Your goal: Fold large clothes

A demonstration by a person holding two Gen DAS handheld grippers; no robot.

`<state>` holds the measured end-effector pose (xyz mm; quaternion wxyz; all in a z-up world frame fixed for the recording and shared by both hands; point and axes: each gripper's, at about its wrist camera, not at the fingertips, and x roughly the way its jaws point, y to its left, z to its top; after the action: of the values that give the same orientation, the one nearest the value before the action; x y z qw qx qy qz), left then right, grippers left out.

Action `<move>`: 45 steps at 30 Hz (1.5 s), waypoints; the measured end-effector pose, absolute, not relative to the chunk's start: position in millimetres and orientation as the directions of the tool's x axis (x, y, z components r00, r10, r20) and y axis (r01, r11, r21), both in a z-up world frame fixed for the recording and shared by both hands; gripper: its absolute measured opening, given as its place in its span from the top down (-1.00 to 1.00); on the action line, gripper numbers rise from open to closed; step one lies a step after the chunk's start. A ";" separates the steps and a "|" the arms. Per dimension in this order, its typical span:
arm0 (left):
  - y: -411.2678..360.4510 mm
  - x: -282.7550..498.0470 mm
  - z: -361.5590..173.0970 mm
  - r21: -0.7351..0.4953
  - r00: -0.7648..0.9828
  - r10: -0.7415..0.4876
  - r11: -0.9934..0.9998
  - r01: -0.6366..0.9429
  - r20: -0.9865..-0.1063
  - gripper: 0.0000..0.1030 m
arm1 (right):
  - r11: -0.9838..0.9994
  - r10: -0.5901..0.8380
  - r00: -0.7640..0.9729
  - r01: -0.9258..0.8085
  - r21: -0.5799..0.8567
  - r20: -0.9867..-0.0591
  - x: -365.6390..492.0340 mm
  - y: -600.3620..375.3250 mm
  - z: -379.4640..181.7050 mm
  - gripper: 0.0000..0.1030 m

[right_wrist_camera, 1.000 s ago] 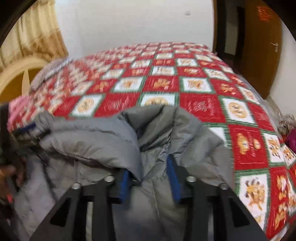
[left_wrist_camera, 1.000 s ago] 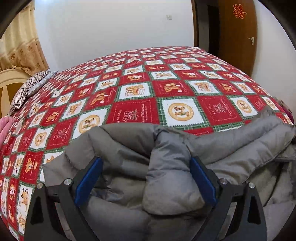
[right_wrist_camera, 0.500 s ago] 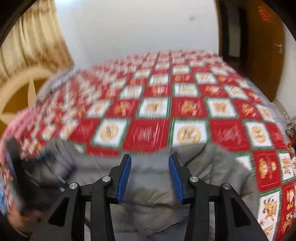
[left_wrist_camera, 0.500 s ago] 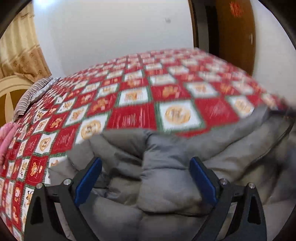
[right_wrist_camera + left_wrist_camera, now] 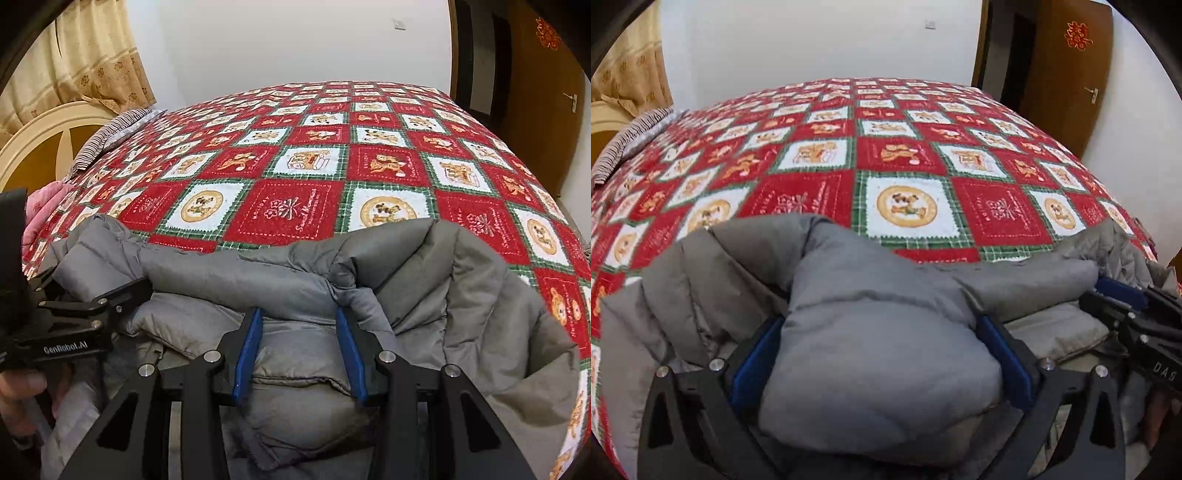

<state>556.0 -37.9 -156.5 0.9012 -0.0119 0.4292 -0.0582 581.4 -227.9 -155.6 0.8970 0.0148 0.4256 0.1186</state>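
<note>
Both grippers have come lower toward the bed since the earlier frames, and the jaws of the left gripper have just been opening wider, with a thick roll of the grey puffer jacket between them. Its blue pads stand at the two sides of this padded fold and touch it, so it looks still gripped, at a very wide spread.

At lower centre of the right wrist view, the right gripper is half closed around a narrower fold of the same jacket; its blue pads lie against the cloth, but I cannot tell if they really press it.

Each gripper shows in the other's view: the right one at the right edge, the left one at the left edge, with fingers of the person's hand below it.

The jacket lies bunched across the lower part of both views, on the near edge of the red and white patchwork bedspread. A striped pillow is at upper left, a brown door at upper right.
</note>
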 end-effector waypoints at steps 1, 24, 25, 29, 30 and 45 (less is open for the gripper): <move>-38.3 556.1 -158.2 -0.072 0.620 -0.116 0.993 0.096 -0.776 -1.00 | 0.971 0.231 0.610 -0.200 0.135 -0.758 581.4 -228.9 -157.0 0.17; -44.7 559.8 -168.8 -0.032 0.592 -0.086 0.994 0.100 -0.801 -1.00 | 0.977 0.195 0.614 -0.187 0.100 -0.765 584.3 -220.4 -169.6 0.15; -44.8 559.7 -168.9 -0.032 0.592 -0.085 0.994 0.100 -0.801 -1.00 | 0.977 0.195 0.614 -0.187 0.100 -0.765 584.0 -220.7 -169.5 0.15; -45.2 559.6 -169.3 -0.030 0.592 -0.084 0.994 0.100 -0.801 -1.00 | 0.978 0.190 0.614 -0.186 0.093 -0.766 584.9 -220.2 -170.0 0.15; -45.0 560.0 -169.2 -0.029 0.592 -0.083 0.995 0.100 -0.801 -1.00 | 0.978 0.188 0.614 -0.186 0.091 -0.766 584.6 -219.9 -170.0 0.15; -45.1 560.0 -169.7 -0.027 0.593 -0.082 0.994 0.102 -0.801 -1.00 | 0.979 0.184 0.614 -0.185 0.087 -0.767 584.9 -219.1 -170.5 0.15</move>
<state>560.0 -45.1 -169.7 0.8924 0.0110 0.4482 -0.0516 584.9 -219.1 -170.5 0.8984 -0.0006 0.4270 0.1029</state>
